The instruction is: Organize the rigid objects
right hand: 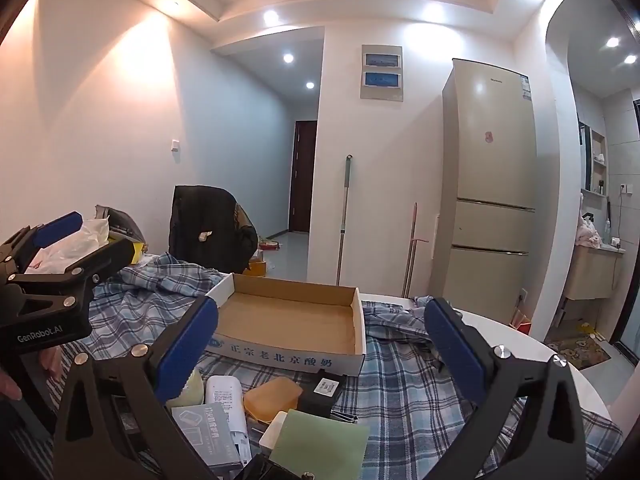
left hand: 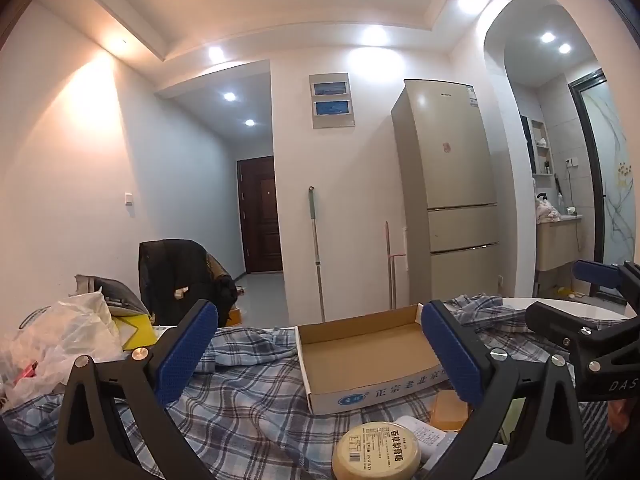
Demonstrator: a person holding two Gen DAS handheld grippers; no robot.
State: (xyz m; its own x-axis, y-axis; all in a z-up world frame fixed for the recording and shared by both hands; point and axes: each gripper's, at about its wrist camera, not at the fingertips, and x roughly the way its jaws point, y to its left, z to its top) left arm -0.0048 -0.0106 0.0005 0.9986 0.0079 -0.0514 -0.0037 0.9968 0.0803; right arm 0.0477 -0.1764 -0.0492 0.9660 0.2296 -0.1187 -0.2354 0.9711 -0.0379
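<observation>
White walls, recessed ceiling spotlights, a beige fridge and a dark door down the hallway

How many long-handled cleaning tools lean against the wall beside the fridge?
2. A grey-handled mop leans on the wall left of the fridge; a shorter pink-handled tool stands between them. Their heads are hidden behind the cardboard box.

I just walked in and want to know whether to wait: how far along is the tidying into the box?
Nothing looks done: the cardboard box is empty. Nothing is in hand; the left gripper and right gripper are open. Left: the round tin, orange case, white remote and green card.
</observation>
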